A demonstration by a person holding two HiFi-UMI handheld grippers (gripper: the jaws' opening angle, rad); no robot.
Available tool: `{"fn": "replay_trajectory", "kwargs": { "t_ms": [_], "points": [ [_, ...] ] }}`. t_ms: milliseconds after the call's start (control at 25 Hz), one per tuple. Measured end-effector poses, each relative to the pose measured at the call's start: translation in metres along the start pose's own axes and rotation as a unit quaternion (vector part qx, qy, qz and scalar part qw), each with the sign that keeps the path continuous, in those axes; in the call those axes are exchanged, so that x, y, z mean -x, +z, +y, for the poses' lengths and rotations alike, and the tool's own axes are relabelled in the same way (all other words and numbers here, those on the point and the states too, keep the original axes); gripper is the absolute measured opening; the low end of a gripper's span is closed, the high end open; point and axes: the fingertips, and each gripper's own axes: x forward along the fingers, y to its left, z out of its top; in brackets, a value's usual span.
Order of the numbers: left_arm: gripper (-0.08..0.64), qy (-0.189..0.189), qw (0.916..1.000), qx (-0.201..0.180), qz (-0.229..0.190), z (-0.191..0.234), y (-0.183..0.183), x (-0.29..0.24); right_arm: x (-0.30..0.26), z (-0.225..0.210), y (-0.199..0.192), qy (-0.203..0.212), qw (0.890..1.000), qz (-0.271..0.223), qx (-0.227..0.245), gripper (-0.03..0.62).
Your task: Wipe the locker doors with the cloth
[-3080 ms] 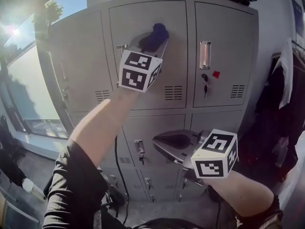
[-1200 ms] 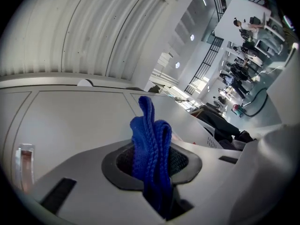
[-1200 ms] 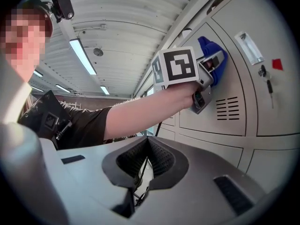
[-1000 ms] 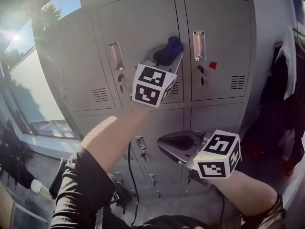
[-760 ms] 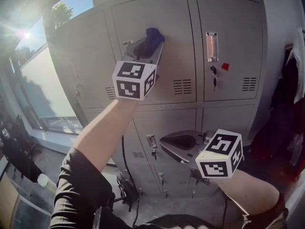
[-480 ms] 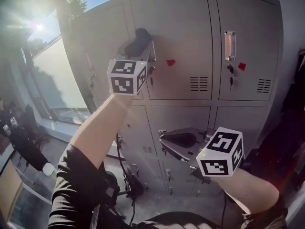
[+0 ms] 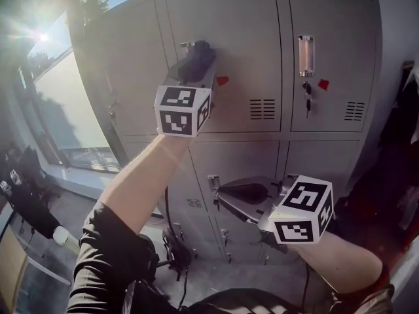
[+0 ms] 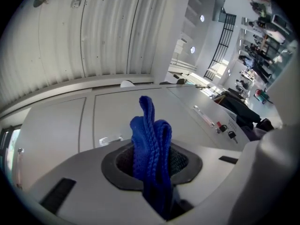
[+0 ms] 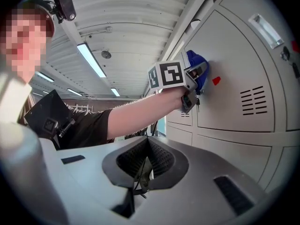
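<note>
**Wiping stroke on the upper middle door (image 7: pixel 245 38).** Over the last second the cloth (image 7: pixel 196 56) has been carried leftward across this door. It was seen close to the door's right edge, near the handle (image 7: pixel 306 46) of the right-hand door. It is now shown at the door's left part, over the door's own latch and just left of a small red tag (image 7: pixel 222 80). One sideways pass along the upper band of the door is therefore judged to be about complete. The panel lower down, around the vents (image 7: pixel 262 108), and the remaining doors are judged still to be wiped.

The cloth is held by the left gripper (image 7: pixel 198 63), whose jaws are clamped on it. In the left gripper view the cloth is seen as a bunched blue fold standing up out of the jaws toward the door. In the right gripper view it is shown pressed between the gripper's tip and the door face, touching the metal.

The right gripper (image 7: pixel 226 195) is held low, in front of the lower row of doors and well apart from the cloth. Its jaws are drawn together and nothing is gripped between them.
</note>
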Motion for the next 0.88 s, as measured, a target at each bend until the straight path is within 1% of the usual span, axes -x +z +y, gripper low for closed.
{"fn": "replay_trajectory", "kwargs": {
  "t_ms": [160, 320, 440, 520, 560, 640, 760, 880],
  "points": [
    [0.114, -0.06, 0.9976, -0.032, -0.008, -0.063, 0.002, -0.014, 0.005, -0.005, -0.004, -0.011, 1.0, 0.001, -0.009, 0.005],
    [0.114, -0.12, 0.9924, -0.028, -0.012, -0.12, 0.001, -0.026, 0.01, -0.009, -0.01, -0.019, 1.0, 0.006, -0.018, 0.005],
    [0.114, -0.173, 0.9845, -0.031, 0.0, -0.161, -0.011, -0.026, 0.012, -0.013, -0.016, -0.025, 0.999, 0.013, -0.025, 0.005],
    [0.114, -0.191, 0.981, -0.033, 0.004, -0.175, -0.016, -0.024, 0.011, -0.013, -0.02, -0.027, 0.999, 0.016, -0.03, 0.005],
    [0.114, -0.194, 0.9805, -0.031, 0.002, -0.174, -0.016, -0.022, 0.009, -0.013, -0.021, -0.026, 0.999, 0.017, -0.031, 0.005],
    [0.114, -0.185, 0.9824, -0.025, -0.008, -0.158, -0.009, -0.017, 0.004, -0.01, -0.021, -0.021, 0.999, 0.018, -0.031, 0.005],
    [0.114, -0.147, 0.9888, -0.012, -0.021, -0.114, 0.002, -0.002, -0.003, -0.006, -0.021, -0.011, 0.999, 0.019, -0.029, 0.005],
    [0.114, -0.099, 0.9949, -0.009, -0.019, -0.063, 0.004, 0.013, -0.014, -0.002, -0.021, 0.003, 0.999, 0.022, -0.029, 0.005]
  ]
}}
